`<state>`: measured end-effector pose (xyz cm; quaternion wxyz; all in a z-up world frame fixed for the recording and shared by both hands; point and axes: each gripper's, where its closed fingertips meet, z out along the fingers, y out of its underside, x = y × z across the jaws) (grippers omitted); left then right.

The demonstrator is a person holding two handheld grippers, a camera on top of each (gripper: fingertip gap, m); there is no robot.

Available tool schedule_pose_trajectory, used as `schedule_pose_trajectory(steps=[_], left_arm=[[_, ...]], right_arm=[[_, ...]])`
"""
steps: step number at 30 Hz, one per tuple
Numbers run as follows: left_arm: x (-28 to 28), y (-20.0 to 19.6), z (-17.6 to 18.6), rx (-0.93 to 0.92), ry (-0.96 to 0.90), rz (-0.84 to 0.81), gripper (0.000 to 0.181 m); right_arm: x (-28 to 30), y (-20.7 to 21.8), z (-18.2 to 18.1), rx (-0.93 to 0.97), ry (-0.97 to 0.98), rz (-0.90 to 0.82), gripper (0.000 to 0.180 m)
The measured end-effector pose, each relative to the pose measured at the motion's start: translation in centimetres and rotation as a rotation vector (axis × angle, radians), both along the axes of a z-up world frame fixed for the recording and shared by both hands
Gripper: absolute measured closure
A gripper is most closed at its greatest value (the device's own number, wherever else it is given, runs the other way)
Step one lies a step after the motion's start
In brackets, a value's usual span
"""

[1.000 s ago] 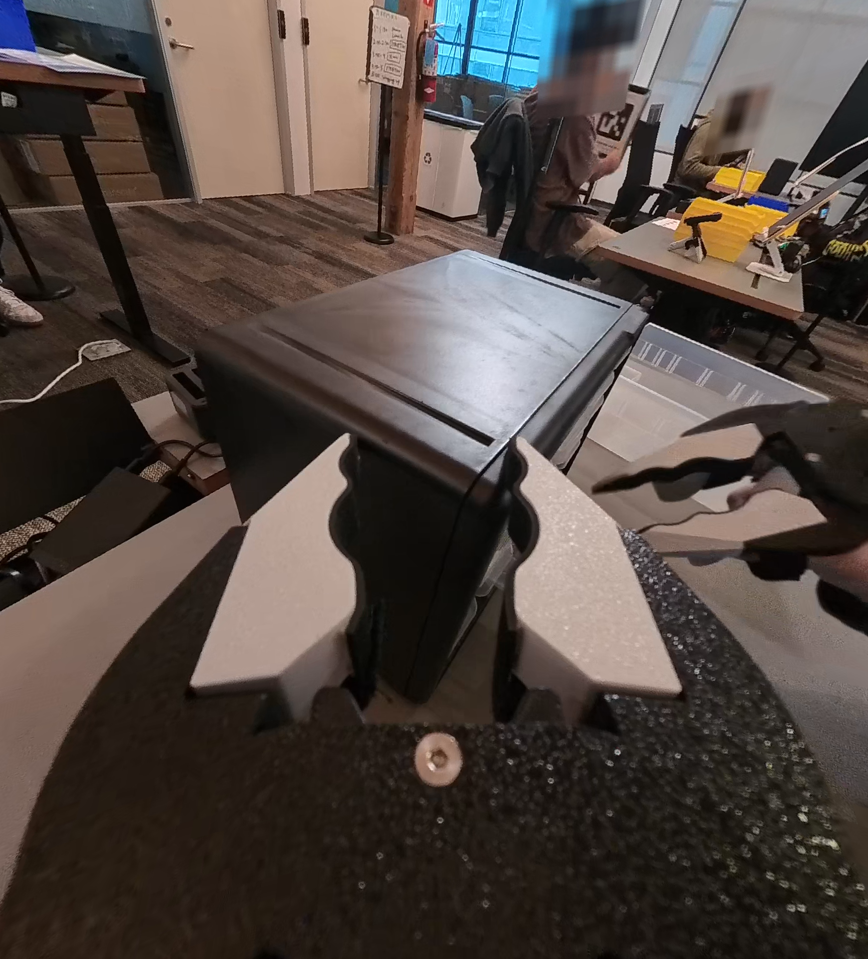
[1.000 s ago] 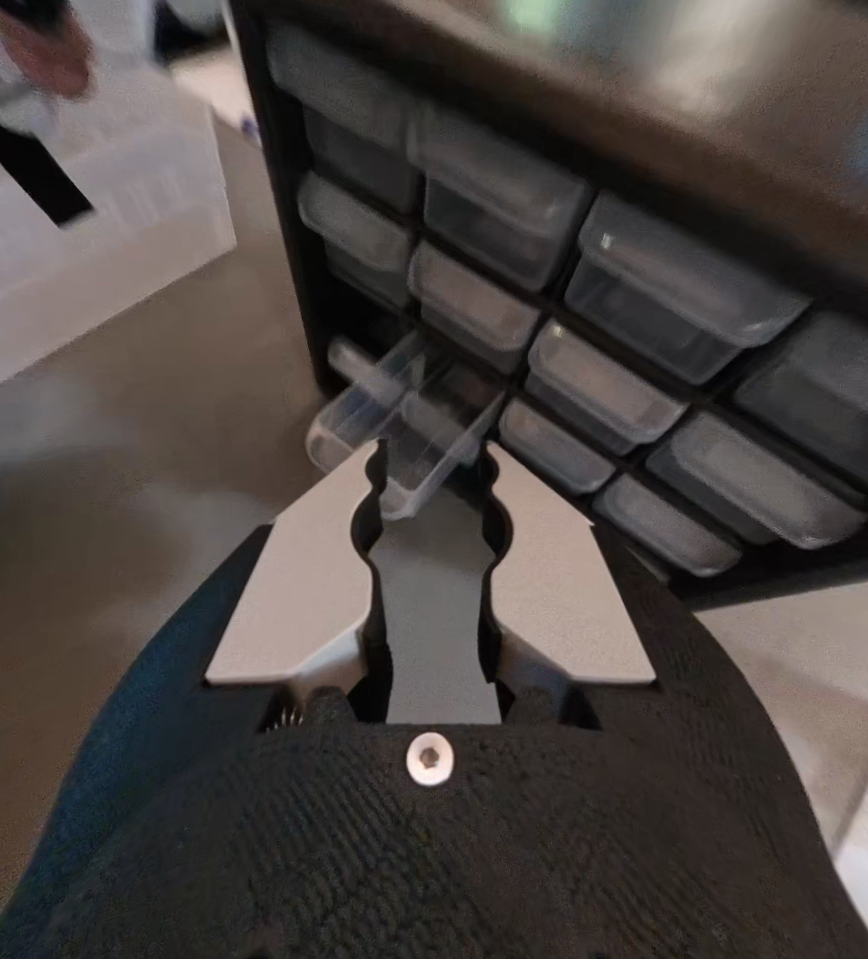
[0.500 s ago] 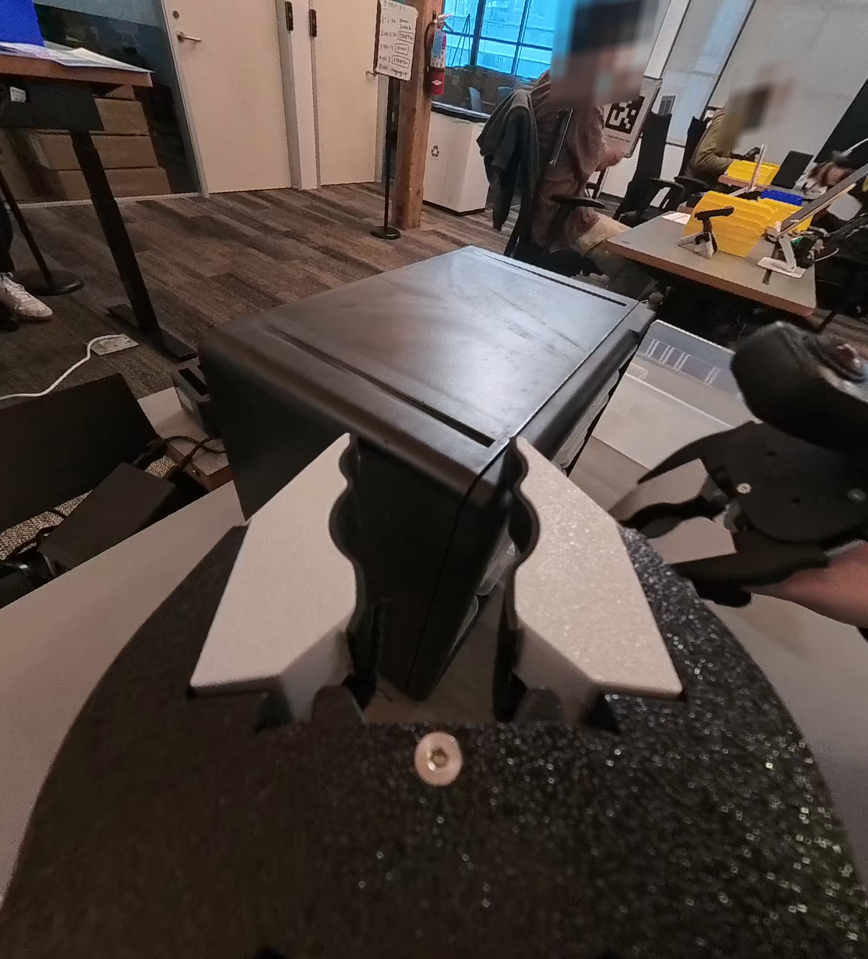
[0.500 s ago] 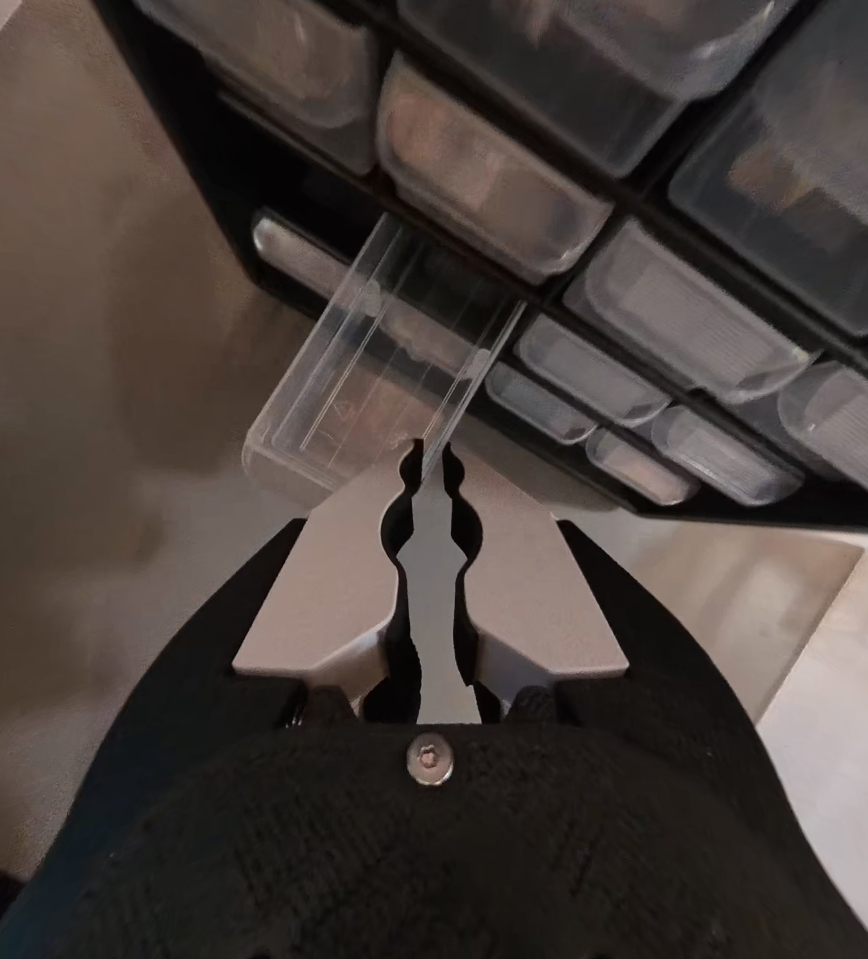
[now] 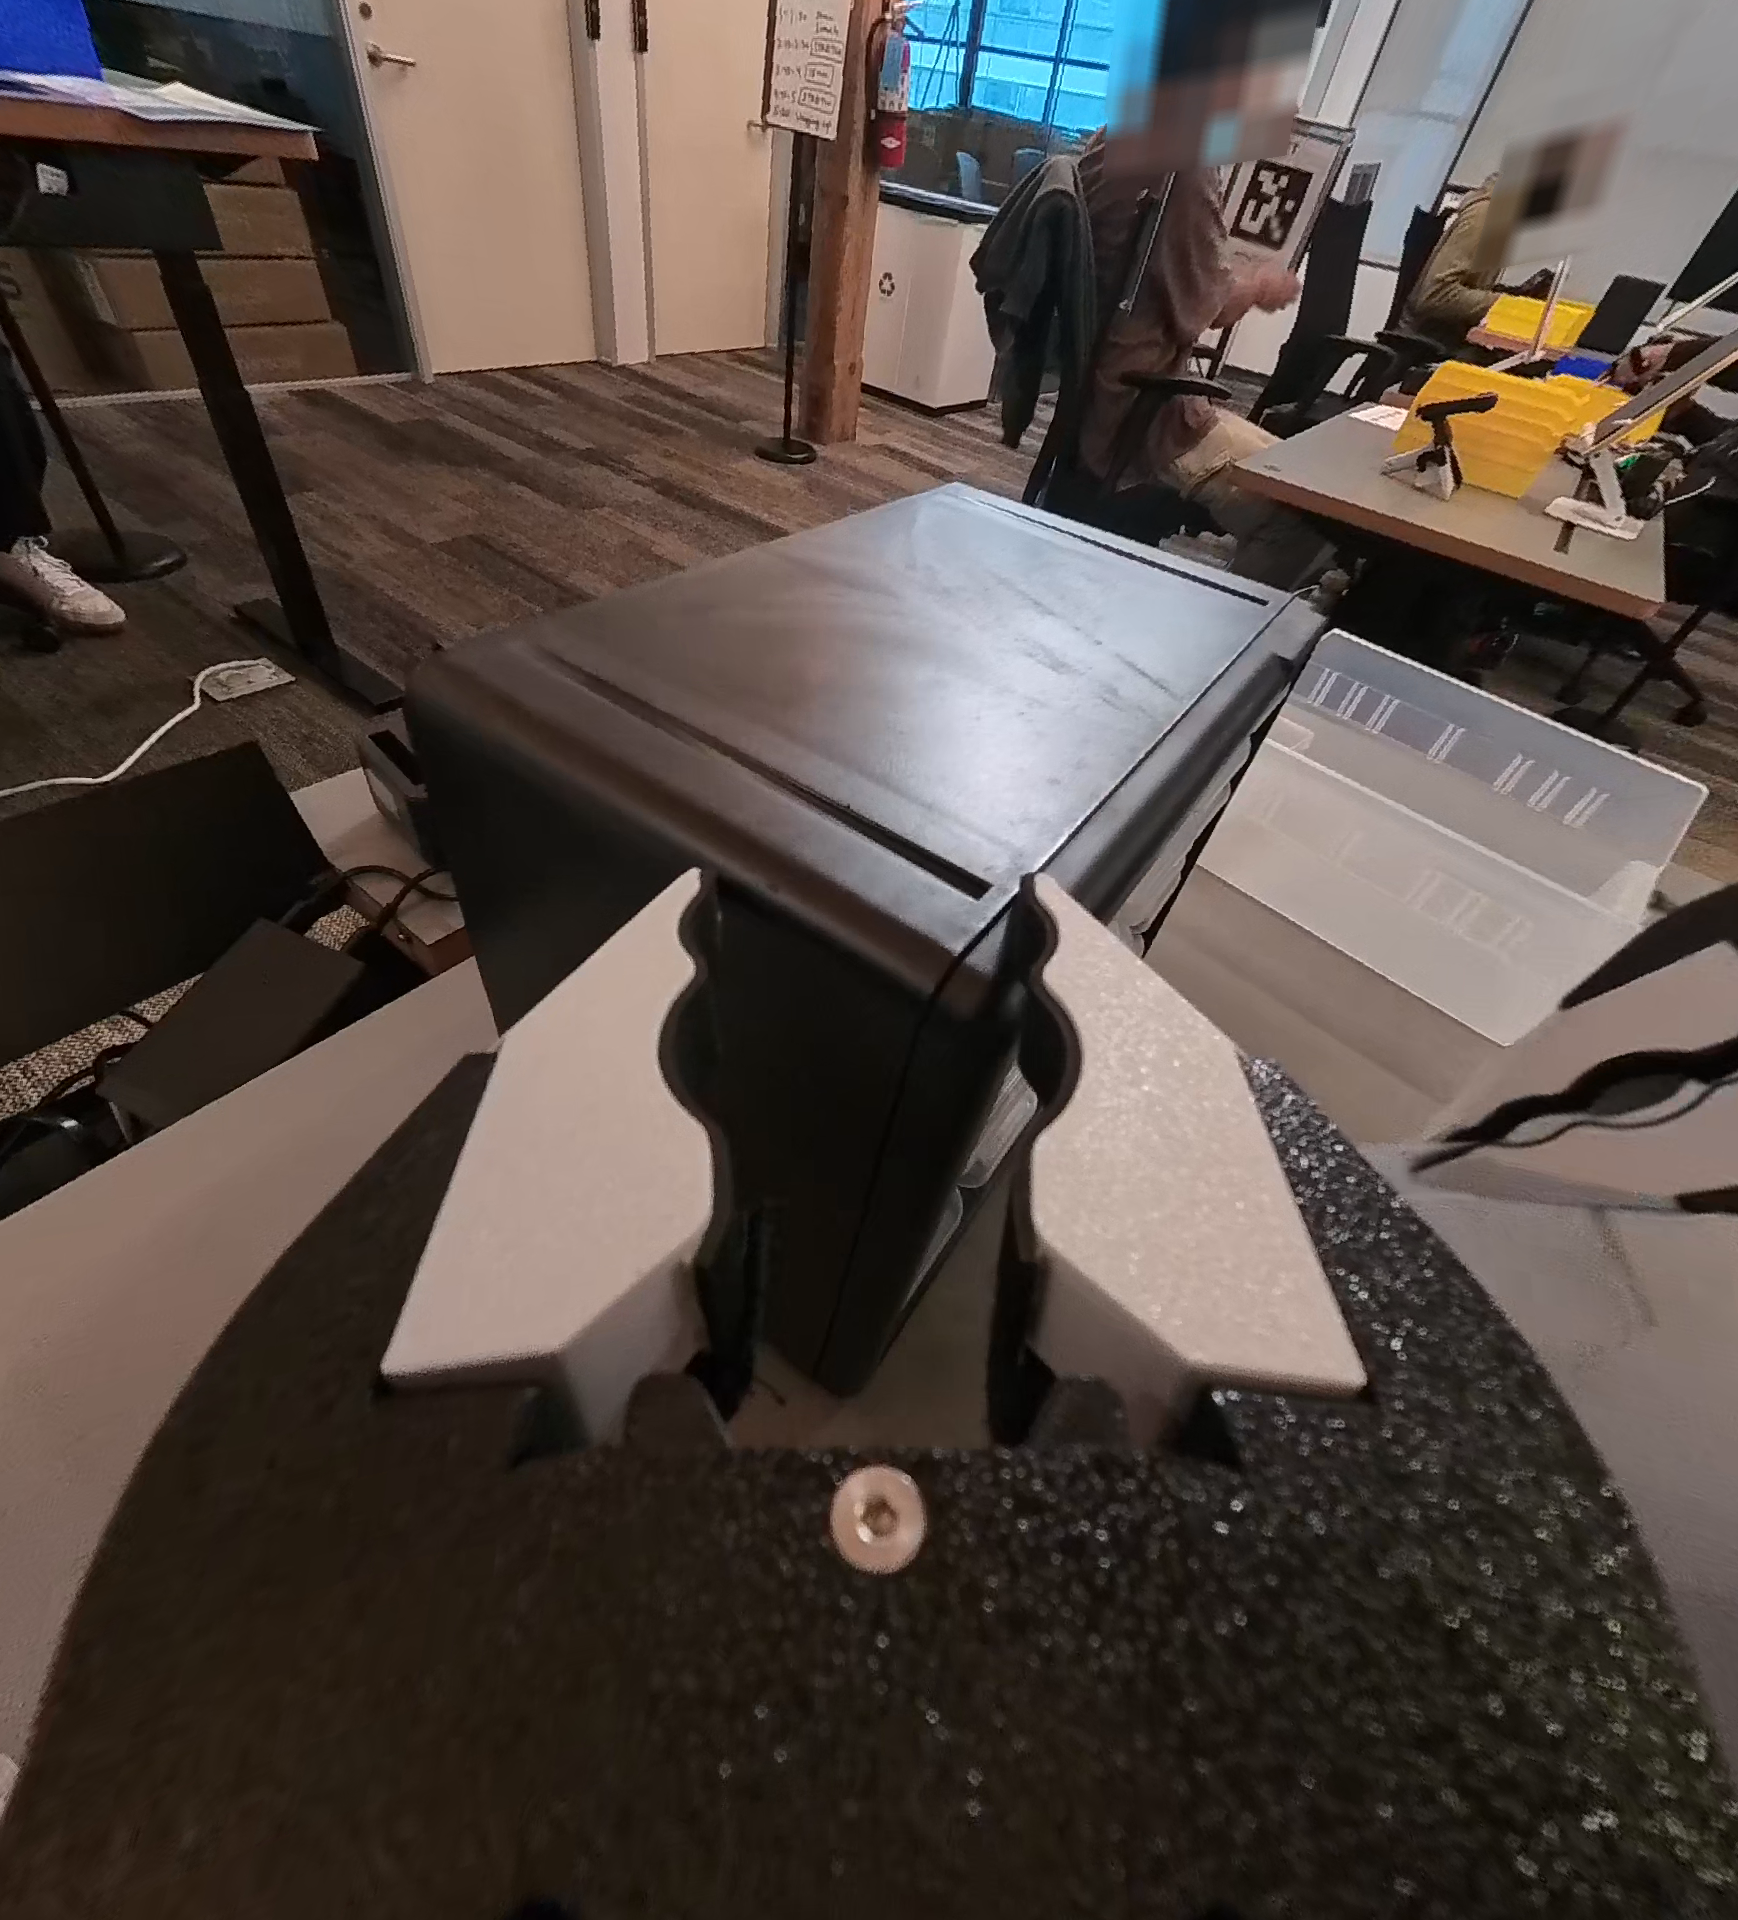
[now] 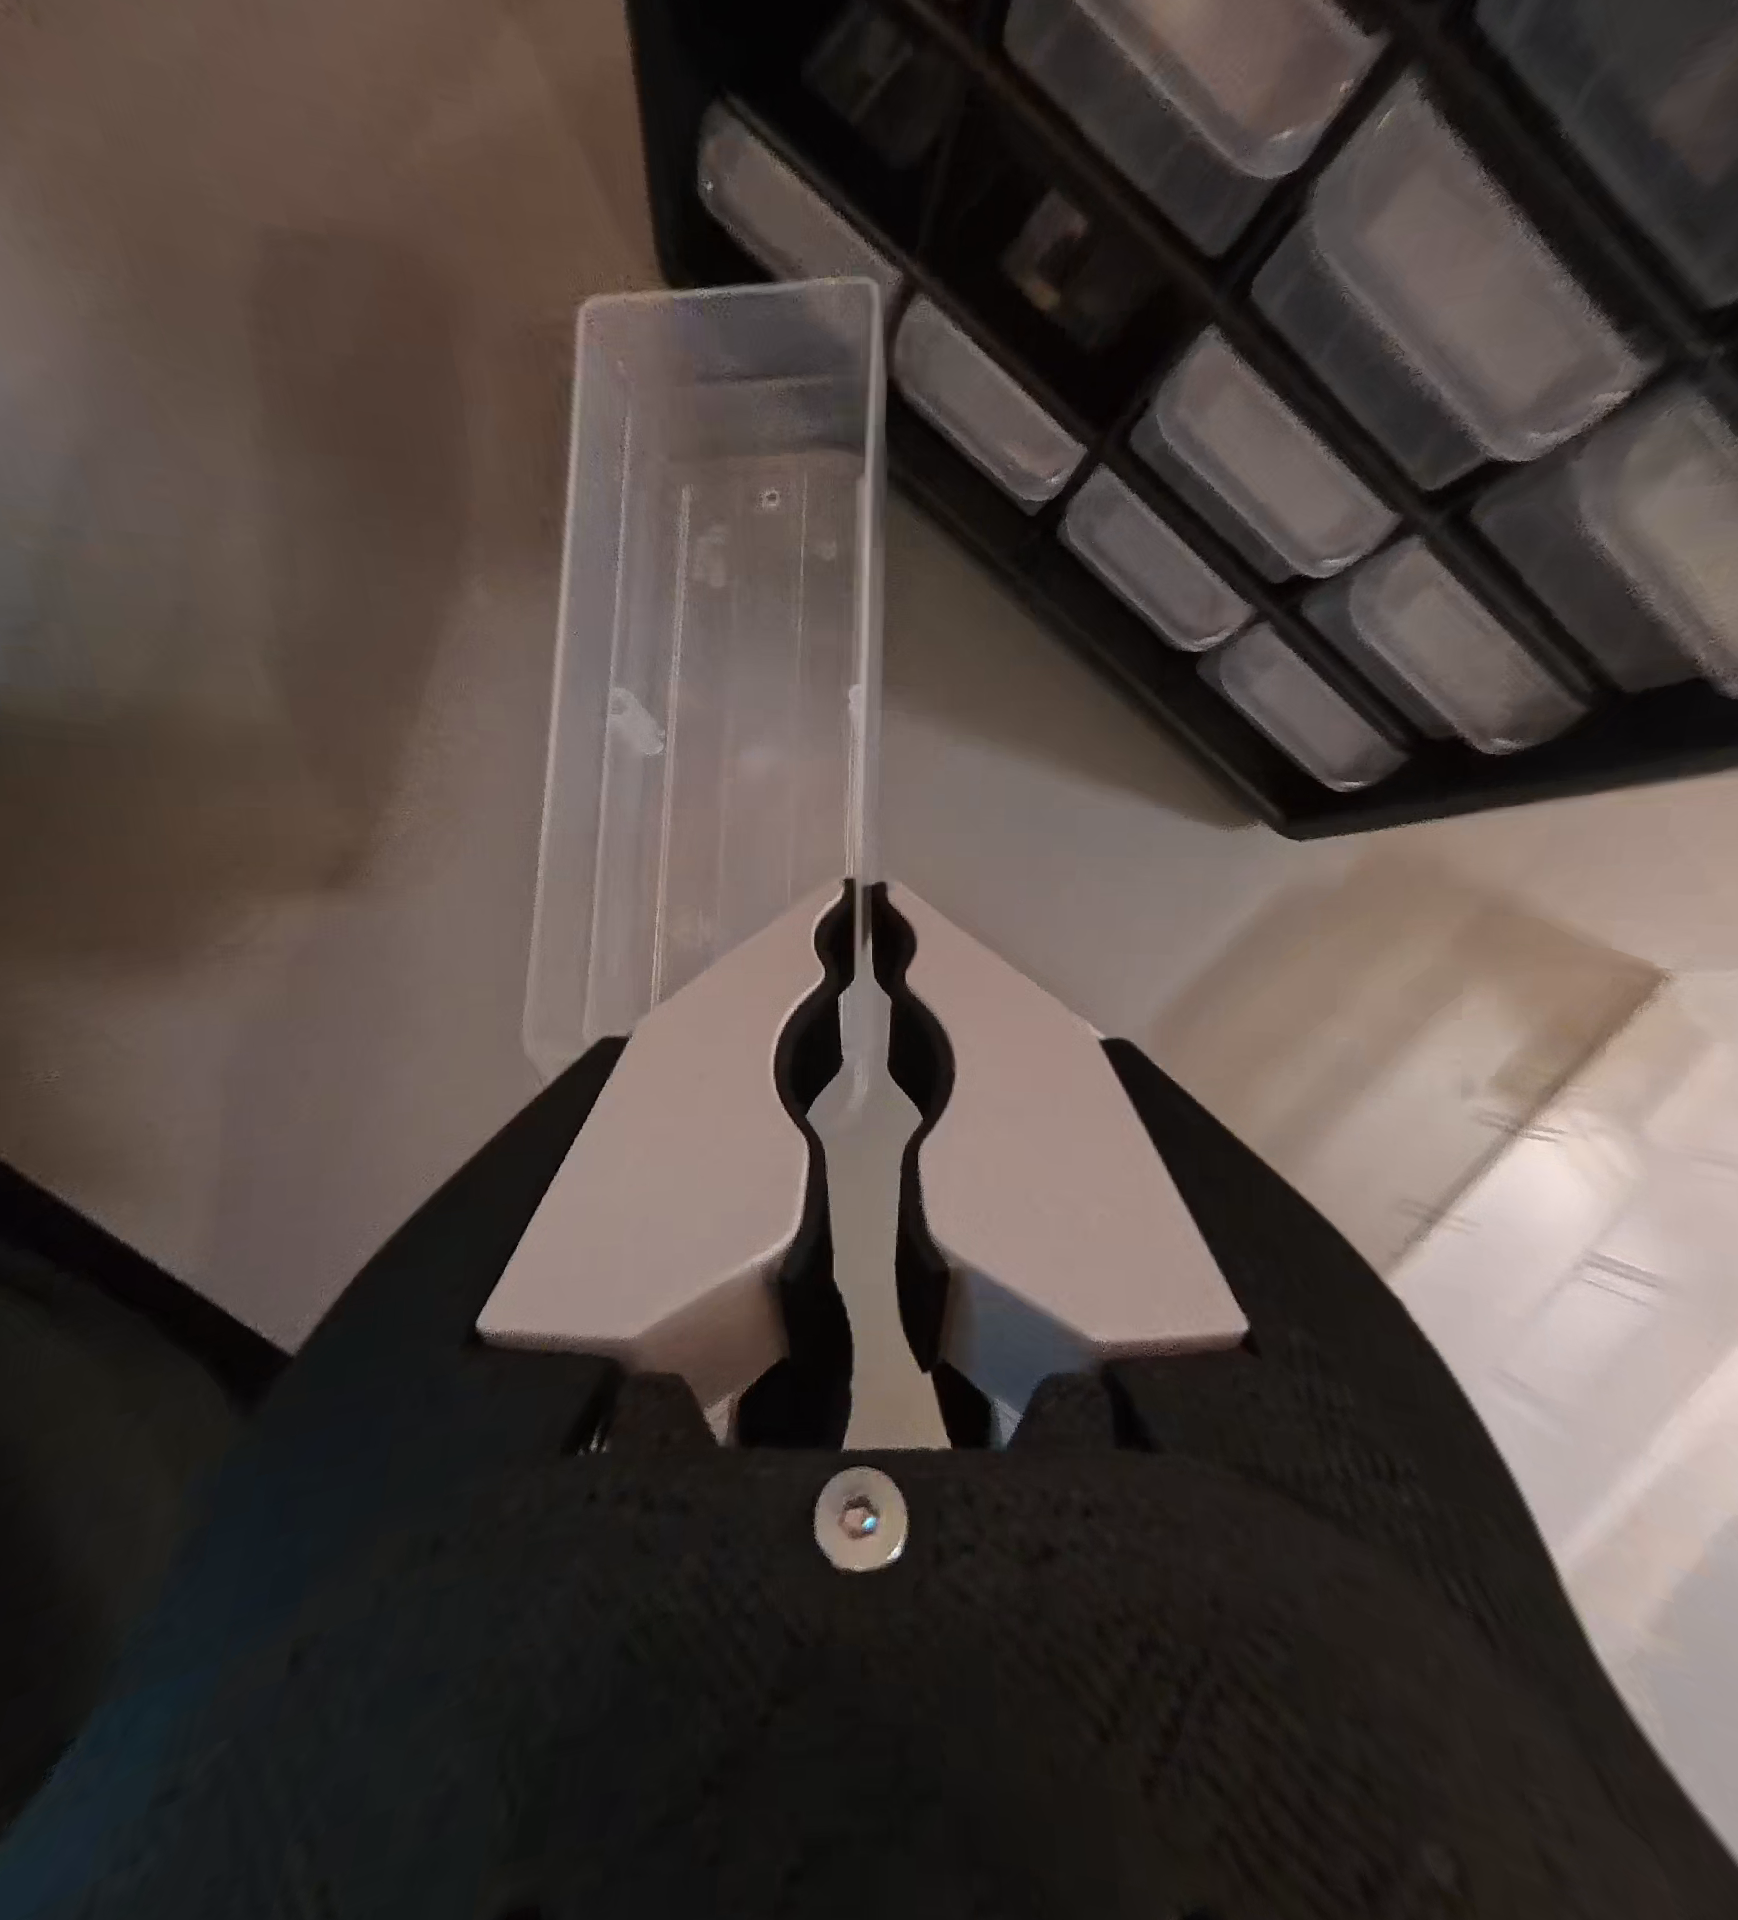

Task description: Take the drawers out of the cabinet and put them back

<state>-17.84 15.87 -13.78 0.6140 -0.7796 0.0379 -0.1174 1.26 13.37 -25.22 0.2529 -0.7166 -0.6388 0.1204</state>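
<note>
Clear of the black cabinet (image 6: 1312,436), above the beige tabletop (image 6: 221,520), a transparent drawer (image 6: 719,623) is pinched by its side wall in the right gripper (image 6: 863,894); the cabinet's corner is clamped by the left gripper (image 5: 860,914), beside a clear bin (image 5: 1447,831)

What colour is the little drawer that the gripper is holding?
Clear, colourless plastic: the drawer is see-through, best seen in the right wrist view.
</note>
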Motion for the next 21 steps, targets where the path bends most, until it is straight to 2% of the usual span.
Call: schedule_pose_trajectory(steps=[1,4,8,11,13,15,18,21], left_arm=[[0.0,0.0,0.0,0.0,0.0,0.0,0.126],[0.0,0.0,0.0,0.002,-0.002,0.0,0.126],[0.0,0.0,0.0,0.001,-0.003,0.001,0.126],[0.0,0.0,0.0,0.002,-0.005,0.001,0.126],[0.0,-0.1,0.0,-0.001,-0.007,-0.001,0.126],[0.1,-0.2,0.0,-0.001,-0.011,-0.007,0.126],[0.1,-0.3,-0.1,-0.005,-0.025,-0.013,0.126],[0.1,-0.2,-0.1,-0.016,-0.022,-0.001,0.126]], right_arm=[[0.7,0.4,0.9,0.028,0.005,0.019,0.18],[4.5,3.1,4.2,0.111,0.013,0.061,0.18],[13.0,12.5,9.9,0.332,-0.062,-0.035,0.18],[19.4,19.3,11.5,0.408,-0.199,-0.047,0.18],[22.6,22.8,10.5,0.437,-0.31,0.064,0.18],[24.5,24.9,7.9,0.372,-0.352,0.174,0.179],[25.1,26.2,3.3,0.185,-0.351,0.23,0.18],[24.1,27.0,-0.7,0.14,-0.42,0.322,0.18]])
